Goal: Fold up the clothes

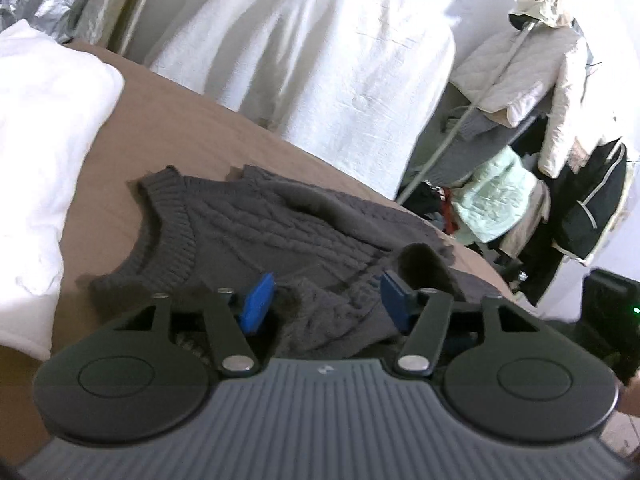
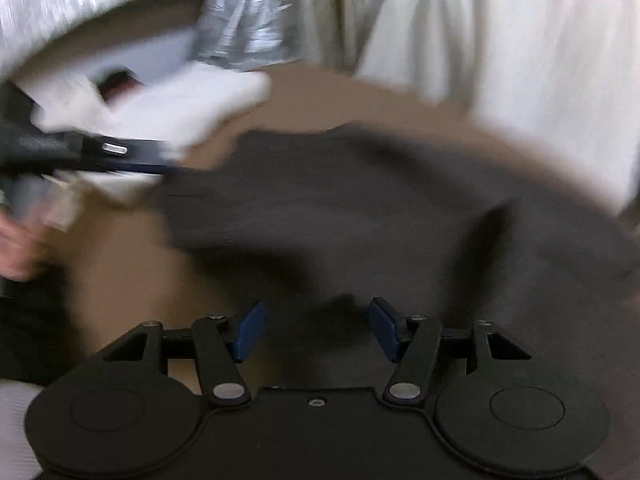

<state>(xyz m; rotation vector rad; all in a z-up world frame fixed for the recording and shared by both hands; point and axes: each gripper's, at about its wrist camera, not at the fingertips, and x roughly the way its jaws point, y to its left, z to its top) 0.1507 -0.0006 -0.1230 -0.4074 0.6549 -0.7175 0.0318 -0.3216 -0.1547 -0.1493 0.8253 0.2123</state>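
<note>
A dark grey cable-knit sweater (image 1: 256, 232) lies rumpled on the brown bed (image 1: 168, 128), its ribbed neck to the left. My left gripper (image 1: 326, 300) stands open just over the sweater's near edge, with knit bunched between the blue pads but not clamped. The right wrist view is blurred by motion; there the sweater (image 2: 360, 208) is a dark mass. My right gripper (image 2: 316, 328) is open above its near edge. The left gripper (image 2: 120, 156) shows at that view's left, held by a hand (image 2: 16, 248).
A white pillow (image 1: 44, 152) lies left of the sweater. White sheeting (image 1: 312, 52) hangs behind the bed, silver foil (image 2: 248, 24) beside it. A rack with a pale quilted jacket (image 1: 532, 76), a hat and piled clothes stands at the right past the bed's edge.
</note>
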